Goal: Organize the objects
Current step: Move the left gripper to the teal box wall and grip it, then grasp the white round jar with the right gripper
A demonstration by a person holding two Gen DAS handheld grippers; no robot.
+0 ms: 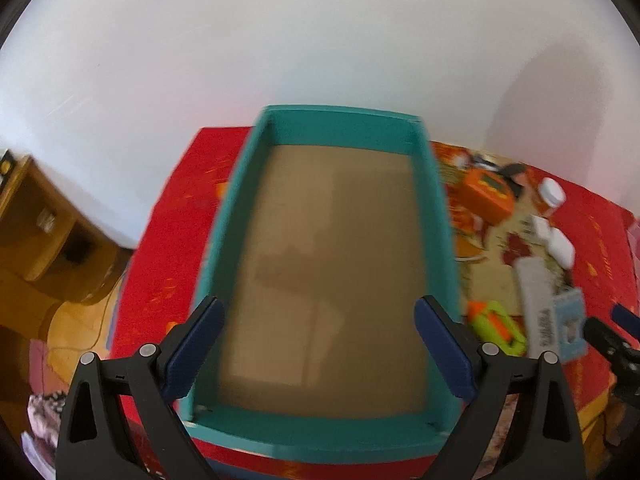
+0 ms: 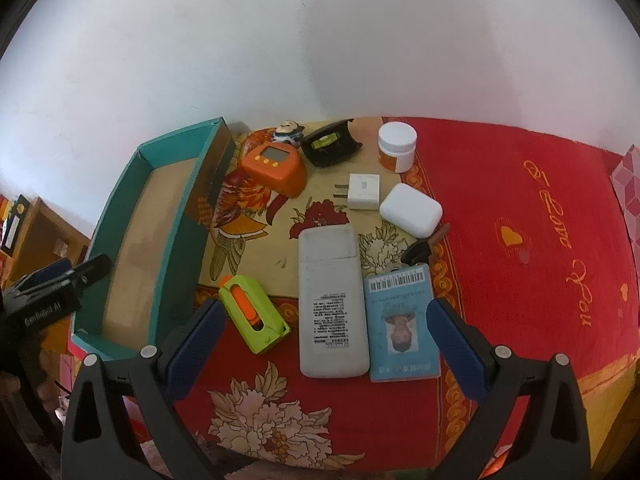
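Observation:
A teal box [image 1: 436, 216] with a bare cardboard floor lies on the red cloth; it also shows at the left of the right wrist view [image 2: 176, 232]. My left gripper [image 1: 320, 344] is open, its jaws straddling the box's near end. My right gripper [image 2: 326, 350] is open and empty above a white remote [image 2: 332, 300], lying face down, and a blue ID card [image 2: 402, 324]. A green and orange cutter [image 2: 254, 312] lies left of the remote. Behind are an orange timer [image 2: 276, 170], a white plug [image 2: 363, 191], a white earbud case [image 2: 410, 210] and a white jar [image 2: 397, 146].
A small figurine [image 2: 289, 132], a black level tool [image 2: 330, 144] and a black key [image 2: 418, 252] also lie on the cloth. A white wall stands behind the table. A wooden shelf [image 1: 36, 220] is off the left edge. The red cloth [image 2: 520, 240] stretches to the right.

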